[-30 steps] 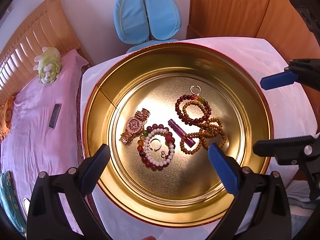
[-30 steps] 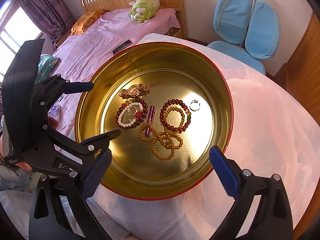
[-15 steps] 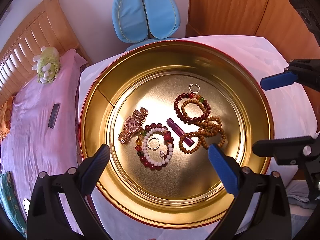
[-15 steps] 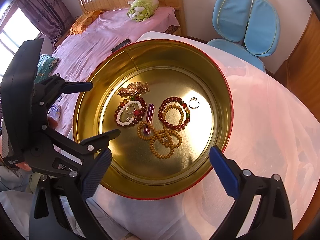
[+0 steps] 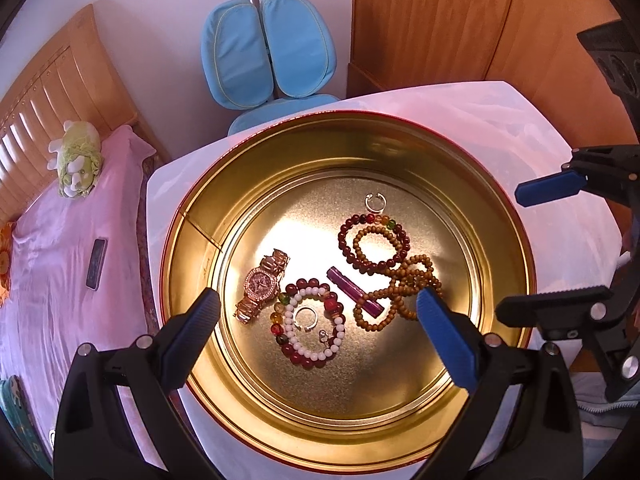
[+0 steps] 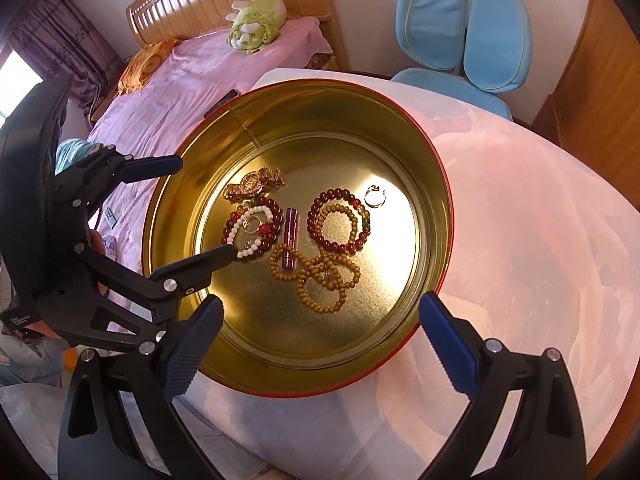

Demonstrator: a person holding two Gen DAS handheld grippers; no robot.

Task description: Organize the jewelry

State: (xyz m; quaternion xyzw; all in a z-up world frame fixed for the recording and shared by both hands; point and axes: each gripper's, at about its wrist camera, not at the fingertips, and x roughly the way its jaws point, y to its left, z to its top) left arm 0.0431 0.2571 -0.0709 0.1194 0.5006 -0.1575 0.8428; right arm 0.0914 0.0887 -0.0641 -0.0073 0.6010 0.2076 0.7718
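Note:
A round gold tin [image 5: 192, 216] [image 6: 436, 208] on the white table holds the jewelry: a rose-gold watch [image 5: 262, 286] [image 6: 254, 183], a red and white bead bracelet [image 5: 310, 356] [image 6: 252, 232] around a silver ring [image 5: 306, 317], a purple tube [image 5: 354, 291] [image 6: 291, 236], a dark red bracelet [image 5: 374, 246] [image 6: 338, 220], tan wooden beads [image 5: 404, 288] [image 6: 320, 276] and a second silver ring [image 5: 375, 203] [image 6: 375, 197]. My left gripper [image 5: 318, 334] is open and empty above the tin's near part. My right gripper [image 6: 320, 340] is open and empty over the tin's near rim.
The tin sits on a white table [image 5: 460, 108] [image 6: 520, 240]. A bed with pink sheets [image 5: 60, 260] [image 6: 192, 80], a plush toy [image 5: 78, 160] and a phone [image 5: 96, 258] lies to the left. A blue chair [image 5: 268, 60] [image 6: 464, 28] and a wooden wardrobe [image 5: 440, 20] stand behind.
Both grippers have drawn back and up from the tin, which now looks smaller and lower in view. The jewelry has not moved. Both stay open.

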